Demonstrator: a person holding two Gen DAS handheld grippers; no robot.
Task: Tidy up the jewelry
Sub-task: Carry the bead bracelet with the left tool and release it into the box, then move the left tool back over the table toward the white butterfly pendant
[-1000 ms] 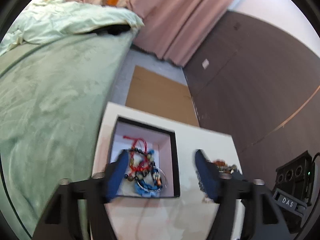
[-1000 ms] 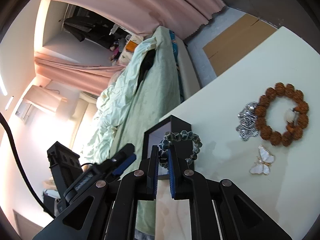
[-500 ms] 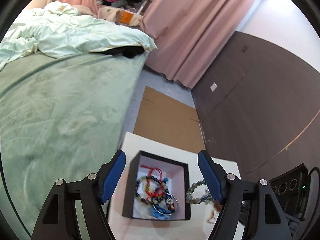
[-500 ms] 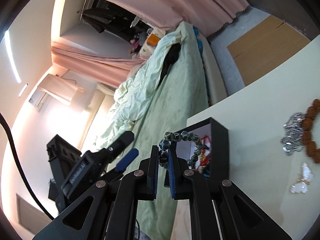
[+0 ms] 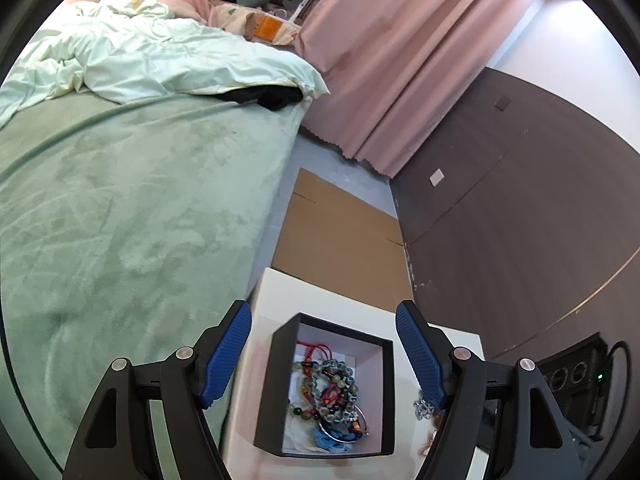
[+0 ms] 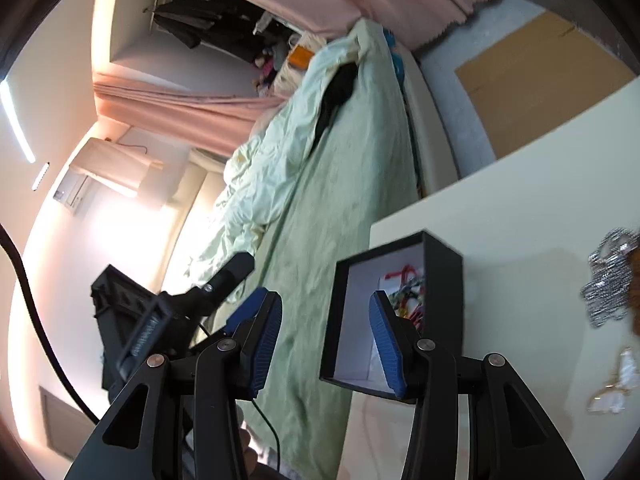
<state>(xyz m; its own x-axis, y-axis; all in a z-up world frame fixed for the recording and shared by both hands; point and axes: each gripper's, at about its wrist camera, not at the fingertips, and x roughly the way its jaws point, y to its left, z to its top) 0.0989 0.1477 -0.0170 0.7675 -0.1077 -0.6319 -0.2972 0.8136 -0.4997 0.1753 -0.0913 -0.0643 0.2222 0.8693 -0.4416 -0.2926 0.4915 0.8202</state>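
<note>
Blue ribbed pads line both of your tools, and both tools stand wide apart with nothing between the fingers. Your left gripper (image 5: pixel 323 354) hangs above the black box (image 5: pixel 264 384), with one finger on each side of it in the left wrist view. Your right gripper (image 6: pixel 326 346) is near the box (image 6: pixel 444 304) also; its right finger (image 6: pixel 386 344) shows in front of the open box mouth, and its left finger (image 6: pixel 262 344) is over the bed side.

Inside the box, on the white lining, you see a heap of bracelets (image 5: pixel 330 396): grey-green beads on top, red cord at the far end, a blue piece at the near end. The box stands on the white table (image 5: pixel 320 296), close to its left edge.

To the right of the box, well apart from it, a silver glitter piece (image 6: pixel 606 284) lies on the table (image 6: pixel 520 208), and a white butterfly ornament (image 6: pixel 618 384) lies nearer to you. The green bed (image 5: pixel 120 220) is left of the table, and flat cardboard (image 5: pixel 340 232) lies on the floor beyond it.
</note>
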